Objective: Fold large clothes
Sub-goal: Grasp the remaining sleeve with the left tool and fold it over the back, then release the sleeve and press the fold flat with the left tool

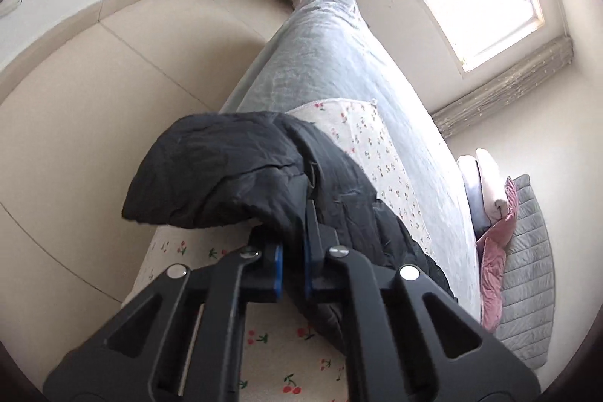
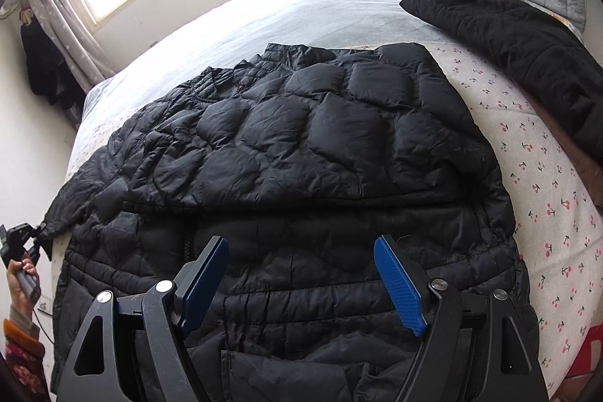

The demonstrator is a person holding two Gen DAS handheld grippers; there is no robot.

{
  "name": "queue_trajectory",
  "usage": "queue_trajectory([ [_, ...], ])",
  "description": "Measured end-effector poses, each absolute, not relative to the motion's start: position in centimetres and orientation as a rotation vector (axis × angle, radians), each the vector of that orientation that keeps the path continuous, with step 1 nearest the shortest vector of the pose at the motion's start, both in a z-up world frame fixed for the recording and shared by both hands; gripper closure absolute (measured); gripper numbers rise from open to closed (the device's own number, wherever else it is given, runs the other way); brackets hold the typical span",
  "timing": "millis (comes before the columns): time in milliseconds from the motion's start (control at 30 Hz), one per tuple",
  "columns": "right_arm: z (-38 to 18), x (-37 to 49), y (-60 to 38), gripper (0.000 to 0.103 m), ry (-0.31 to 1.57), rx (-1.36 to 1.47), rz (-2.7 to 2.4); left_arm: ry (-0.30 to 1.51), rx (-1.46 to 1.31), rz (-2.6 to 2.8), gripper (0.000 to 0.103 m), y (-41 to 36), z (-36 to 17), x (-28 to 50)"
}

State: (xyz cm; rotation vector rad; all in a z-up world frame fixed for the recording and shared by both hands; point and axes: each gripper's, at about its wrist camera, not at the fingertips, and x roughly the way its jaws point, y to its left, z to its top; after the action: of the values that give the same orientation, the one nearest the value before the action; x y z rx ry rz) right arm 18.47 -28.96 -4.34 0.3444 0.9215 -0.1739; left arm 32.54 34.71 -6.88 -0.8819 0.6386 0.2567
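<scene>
Left tongs (image 1: 292, 251): pads drawn nearly together, clamped on the black jacket (image 2: 301, 176) at its sleeve end. Right tongs (image 2: 301, 285): pads spread wide, apparently hovering above the jacket's lower hem.

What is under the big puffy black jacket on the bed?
Under the puffy black jacket lies a white cherry-print sheet, which shows beside it, spread over the pale blue bed cover. Whatever lies right beneath the jacket's middle is hidden.
</scene>
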Motion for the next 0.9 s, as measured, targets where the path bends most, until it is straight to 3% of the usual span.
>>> queue_trajectory([
  [233, -4.1, 18.3, -29.0, 0.023, 0.916, 0.352, -0.172, 0.452, -0.358, -0.040, 0.097, 21.2, 6.4, 33.4],
  [367, -3.9, 18.3, -28.7, 0.023, 0.911, 0.350, -0.165, 0.475, -0.124, -0.323, 0.096, 11.0, 9.8, 33.5],
  [467, -3.9, 18.2, -28.7, 0.023, 0.912, 0.346, -0.167, 0.582, 0.026, -0.540, 0.094, 3.7, 8.9, 33.1],
  [600, -3.8, 18.0, -29.1, 0.023, 0.907, 0.349, -0.171, 0.783, 0.186, -0.758, 0.051, -2.1, 4.1, 31.0],
  [633, -3.7, 18.0, -29.2, 0.023, 0.906, 0.351, -0.172, 0.801, 0.217, -0.773, 0.047, -2.6, 3.1, 30.1],
  [900, -3.6, 17.9, -30.1, 0.023, 0.894, 0.395, -0.178, 0.859, 0.151, -0.709, 0.047, 0.2, 1.5, 30.6],
])
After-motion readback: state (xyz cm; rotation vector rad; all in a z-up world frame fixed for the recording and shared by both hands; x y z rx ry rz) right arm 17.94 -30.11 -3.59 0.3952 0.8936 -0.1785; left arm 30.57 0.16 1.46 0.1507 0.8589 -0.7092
